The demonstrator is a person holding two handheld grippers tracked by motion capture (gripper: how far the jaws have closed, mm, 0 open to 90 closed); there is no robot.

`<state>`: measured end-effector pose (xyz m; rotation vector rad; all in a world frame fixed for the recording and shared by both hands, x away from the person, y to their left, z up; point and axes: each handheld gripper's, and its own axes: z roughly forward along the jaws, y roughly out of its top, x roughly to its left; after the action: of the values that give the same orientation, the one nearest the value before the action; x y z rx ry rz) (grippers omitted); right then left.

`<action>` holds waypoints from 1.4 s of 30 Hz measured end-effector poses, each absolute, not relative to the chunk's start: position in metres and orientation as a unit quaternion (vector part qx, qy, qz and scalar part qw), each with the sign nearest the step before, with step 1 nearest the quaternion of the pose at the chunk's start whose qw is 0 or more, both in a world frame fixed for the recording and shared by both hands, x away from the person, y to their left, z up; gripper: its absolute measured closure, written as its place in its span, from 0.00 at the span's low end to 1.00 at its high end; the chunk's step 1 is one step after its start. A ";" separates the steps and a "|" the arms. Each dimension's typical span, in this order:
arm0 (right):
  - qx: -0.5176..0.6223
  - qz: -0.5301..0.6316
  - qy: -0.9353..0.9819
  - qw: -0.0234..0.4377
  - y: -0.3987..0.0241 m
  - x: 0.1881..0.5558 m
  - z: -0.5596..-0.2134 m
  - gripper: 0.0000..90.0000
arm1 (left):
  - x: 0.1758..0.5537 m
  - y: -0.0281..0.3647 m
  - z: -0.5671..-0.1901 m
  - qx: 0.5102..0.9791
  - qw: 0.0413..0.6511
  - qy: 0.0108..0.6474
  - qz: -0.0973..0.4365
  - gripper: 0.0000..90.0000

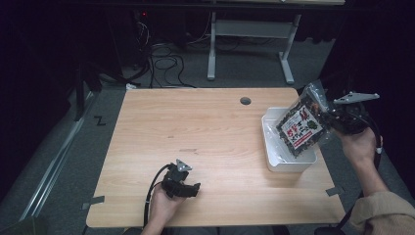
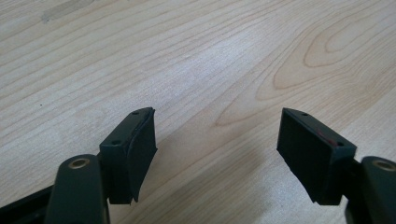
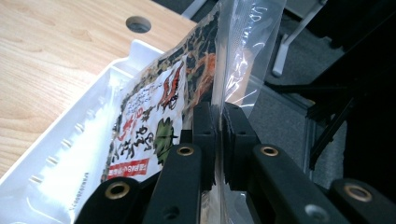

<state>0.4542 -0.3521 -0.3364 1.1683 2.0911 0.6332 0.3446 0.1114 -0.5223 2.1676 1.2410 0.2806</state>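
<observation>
A dark snack bag (image 1: 302, 123) with a white and red label hangs tilted over a white tray (image 1: 274, 164) at the table's right edge. My right gripper (image 1: 329, 117) is shut on the bag's clear side seam; in the right gripper view its black pads (image 3: 205, 130) pinch the clear film of the bag (image 3: 154, 116) above the tray (image 3: 74, 154). My left gripper (image 1: 192, 188) rests near the table's front edge, held by a hand. In the left gripper view that gripper (image 2: 217, 135) stands open over bare wood, with nothing between its fingers.
The wooden table (image 1: 195, 127) has a round cable hole (image 1: 245, 101) at the back. Tape strips mark its front corners. Behind the table are cables on the floor and the legs of another desk (image 1: 249, 44).
</observation>
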 end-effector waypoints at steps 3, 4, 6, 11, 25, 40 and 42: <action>0.447 0.241 0.799 0.321 -0.351 0.456 -0.340 0.95 | 0.344 0.112 -0.522 0.820 0.308 0.470 0.107 0.32; 0.447 0.239 0.800 0.320 -0.350 0.457 -0.342 0.95 | 0.344 0.111 -0.522 0.820 0.309 0.470 0.106 0.32; 0.447 0.237 0.801 0.319 -0.350 0.457 -0.342 0.95 | 0.344 0.111 -0.522 0.820 0.309 0.470 0.106 0.32; 0.449 0.229 0.803 0.317 -0.350 0.460 -0.344 0.94 | 0.344 0.112 -0.522 0.820 0.309 0.469 0.108 0.33; 0.460 0.201 0.801 0.326 -0.357 0.466 -0.362 0.87 | 0.344 0.112 -0.521 0.820 0.307 0.471 0.110 0.32; 0.493 0.232 0.777 0.314 -0.375 0.464 -0.356 0.60 | 0.344 0.112 -0.521 0.819 0.308 0.471 0.110 0.32; 0.499 0.232 0.773 0.316 -0.377 0.464 -0.356 0.57 | 0.344 0.112 -0.521 0.819 0.309 0.471 0.110 0.32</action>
<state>0.4638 -0.3768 -0.3556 1.3144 2.0358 0.6108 0.3440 0.1123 -0.5212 2.1639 1.2451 0.2906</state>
